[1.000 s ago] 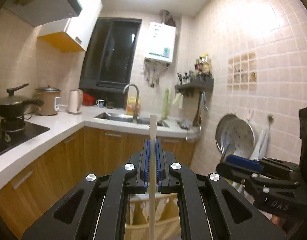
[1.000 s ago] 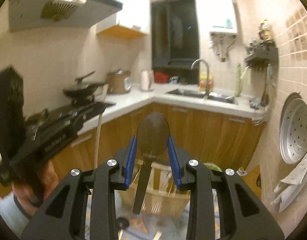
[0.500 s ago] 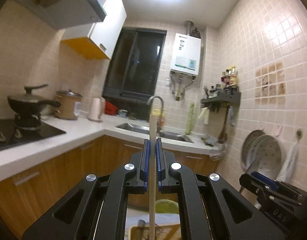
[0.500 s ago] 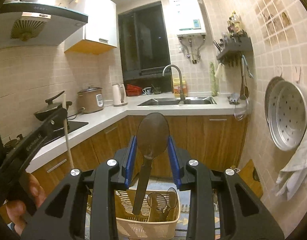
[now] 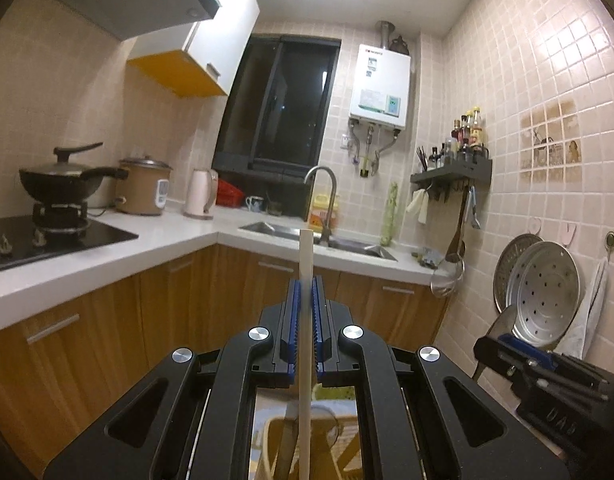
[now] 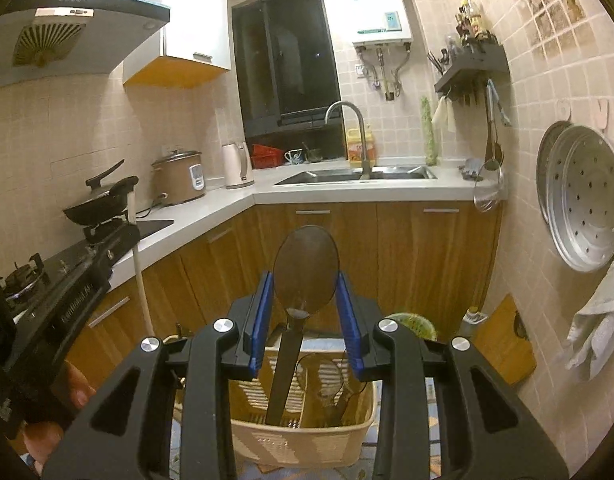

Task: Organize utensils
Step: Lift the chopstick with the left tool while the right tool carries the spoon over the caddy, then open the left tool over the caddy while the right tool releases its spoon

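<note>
My left gripper [image 5: 305,294] is shut on a pale wooden stick-like utensil [image 5: 305,320] that stands upright between the blue pads. My right gripper [image 6: 305,286] is shut on a dark spoon [image 6: 305,268], bowl up, handle pointing down toward a beige slotted basket [image 6: 307,436] on the floor. The basket holds a wire skimmer [image 6: 327,376]. The basket also shows low in the left wrist view [image 5: 303,440]. The left gripper appears at the left of the right wrist view [image 6: 127,220]; the right gripper appears at the lower right of the left wrist view [image 5: 503,344].
An L-shaped white counter [image 5: 107,252] runs left and ahead, with a wok [image 5: 63,180] on the stove, a rice cooker [image 5: 143,188], a kettle [image 5: 201,194] and a sink [image 5: 319,236]. Steamer trays [image 6: 583,200] and a towel [image 6: 599,320] hang on the right wall.
Both grippers have tilted and moved so the view rose, then settled; the basket now shows below the right gripper. Both keep their hold.
</note>
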The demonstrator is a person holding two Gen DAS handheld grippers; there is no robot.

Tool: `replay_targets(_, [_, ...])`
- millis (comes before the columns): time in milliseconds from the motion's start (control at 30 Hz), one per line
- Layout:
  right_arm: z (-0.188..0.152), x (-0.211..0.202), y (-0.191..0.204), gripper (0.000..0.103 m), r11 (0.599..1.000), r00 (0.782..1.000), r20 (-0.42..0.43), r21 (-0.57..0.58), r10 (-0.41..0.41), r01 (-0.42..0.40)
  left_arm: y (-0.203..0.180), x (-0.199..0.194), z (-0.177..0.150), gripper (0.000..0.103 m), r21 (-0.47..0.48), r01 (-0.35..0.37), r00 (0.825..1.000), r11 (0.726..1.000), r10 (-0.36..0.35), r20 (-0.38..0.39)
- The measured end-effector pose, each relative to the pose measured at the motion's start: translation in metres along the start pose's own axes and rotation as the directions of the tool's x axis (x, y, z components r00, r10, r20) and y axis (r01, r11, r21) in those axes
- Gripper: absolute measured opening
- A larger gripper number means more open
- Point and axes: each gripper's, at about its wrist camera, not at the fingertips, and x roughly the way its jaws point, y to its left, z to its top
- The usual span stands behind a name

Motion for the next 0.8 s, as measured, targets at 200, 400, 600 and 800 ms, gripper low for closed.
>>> replay_targets(200, [0.0, -0.013, 0.001, 0.04, 0.999, 0.999, -0.03, -0.012, 0.042, -0.043, 0.02, -0.01, 0.001, 0.013, -0.05, 0.065, 0.995, 0.997, -0.068, -0.077])
replay_targets(400, [0.001, -0.034, -0.004, 0.051, 0.998, 0.997, -0.027, 0.004, 0.071, -0.07, 0.038, -0.034, 0.011, 0.018, -0.085, 0.119, 0.988, 0.989, -0.126, -0.088])
replay_targets(600, [-0.001, -0.046, -0.002, 0.051, 0.996, 0.995, -0.041, -0.005, 0.086, -0.087, 0.045, -0.042, 0.015, 0.018, -0.063, 0.102, 0.99, 0.993, -0.108, -0.094])
replay_targets(800, [-0.007, -0.052, 0.0, 0.051, 0.996, 0.991, -0.108, -0.032, 0.076, -0.08, 0.059, -0.038, 0.007, 0.019, -0.097, 0.076, 0.982, 0.992, -0.092, -0.167])
